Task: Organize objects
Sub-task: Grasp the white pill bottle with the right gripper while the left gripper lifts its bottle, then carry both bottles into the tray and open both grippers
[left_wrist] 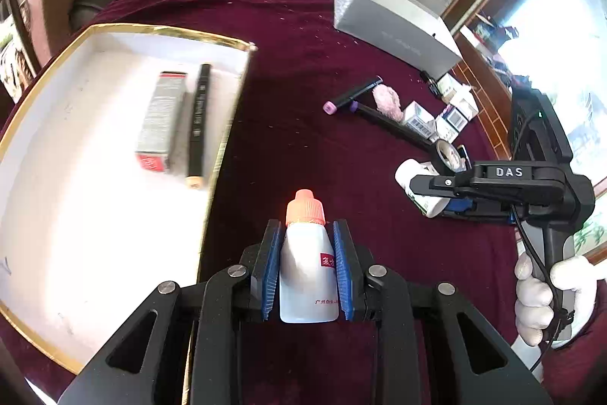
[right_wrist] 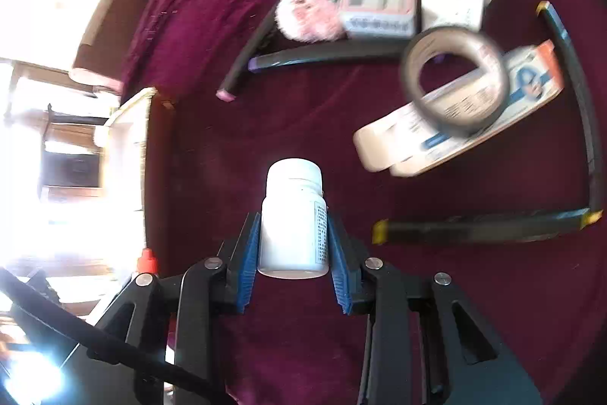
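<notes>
Gripping dropper bottle, left hand-held gripper beside box rim; right hand-held gripper clamps pill bottle (bare cloth ahead).

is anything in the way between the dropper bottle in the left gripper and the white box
Nothing visible. The dropper bottle sits right beside the white box; only bare red cloth and the box's gold-edged wall lie between.

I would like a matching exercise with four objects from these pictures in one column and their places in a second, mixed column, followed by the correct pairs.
Objects:
1. dropper bottle
2. white pill bottle
3. black marker
4. tape roll

Places:
A. lying in the white box
B. held by the left hand-held gripper
C. resting on a medicine carton
D. held by the right hand-held gripper

Pairs: 1-B, 2-D, 3-A, 4-C
</notes>
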A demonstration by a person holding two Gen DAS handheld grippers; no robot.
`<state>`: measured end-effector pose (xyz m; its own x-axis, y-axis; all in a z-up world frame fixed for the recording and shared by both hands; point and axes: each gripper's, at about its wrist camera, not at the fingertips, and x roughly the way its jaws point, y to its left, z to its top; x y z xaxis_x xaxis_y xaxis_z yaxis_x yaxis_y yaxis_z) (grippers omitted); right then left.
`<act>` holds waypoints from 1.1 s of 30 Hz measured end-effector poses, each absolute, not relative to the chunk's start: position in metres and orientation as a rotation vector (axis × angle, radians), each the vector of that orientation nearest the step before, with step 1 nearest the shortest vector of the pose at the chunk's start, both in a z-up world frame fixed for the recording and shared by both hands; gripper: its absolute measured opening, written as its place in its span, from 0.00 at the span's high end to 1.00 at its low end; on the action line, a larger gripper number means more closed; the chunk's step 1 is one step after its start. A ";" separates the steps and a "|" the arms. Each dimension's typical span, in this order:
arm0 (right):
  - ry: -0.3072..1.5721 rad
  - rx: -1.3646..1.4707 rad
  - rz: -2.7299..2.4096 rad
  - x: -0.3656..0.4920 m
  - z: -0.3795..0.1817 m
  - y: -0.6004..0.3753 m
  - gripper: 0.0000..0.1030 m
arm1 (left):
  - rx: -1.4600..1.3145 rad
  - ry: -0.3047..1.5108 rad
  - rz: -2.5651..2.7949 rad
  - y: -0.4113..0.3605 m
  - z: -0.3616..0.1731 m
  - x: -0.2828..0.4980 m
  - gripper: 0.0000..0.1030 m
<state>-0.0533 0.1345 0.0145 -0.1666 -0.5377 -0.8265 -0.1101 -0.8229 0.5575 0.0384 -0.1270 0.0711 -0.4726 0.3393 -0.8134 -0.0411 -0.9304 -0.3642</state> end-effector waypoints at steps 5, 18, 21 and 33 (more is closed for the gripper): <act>-0.867 1.744 -1.949 -0.051 0.022 0.115 0.69 | -1.473 -0.505 2.500 -0.158 0.081 0.046 0.78; -0.863 1.639 -1.818 -0.093 0.056 0.004 0.69 | -1.437 -0.475 2.629 -0.257 0.108 0.002 0.78; -0.846 1.646 -1.808 -0.110 0.054 -0.037 0.69 | -1.466 -0.471 2.625 -0.273 0.096 -0.028 0.78; -0.849 1.759 -1.867 -0.163 0.007 -0.140 0.69 | -1.562 -0.445 2.632 -0.316 0.039 -0.095 0.78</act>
<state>-0.1629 -0.1396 0.0072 -0.0976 -0.6836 -0.7233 -0.0960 -0.7169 0.6905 -0.0946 -0.3158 0.0394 -0.4893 0.1867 -0.8519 0.1038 -0.9574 -0.2695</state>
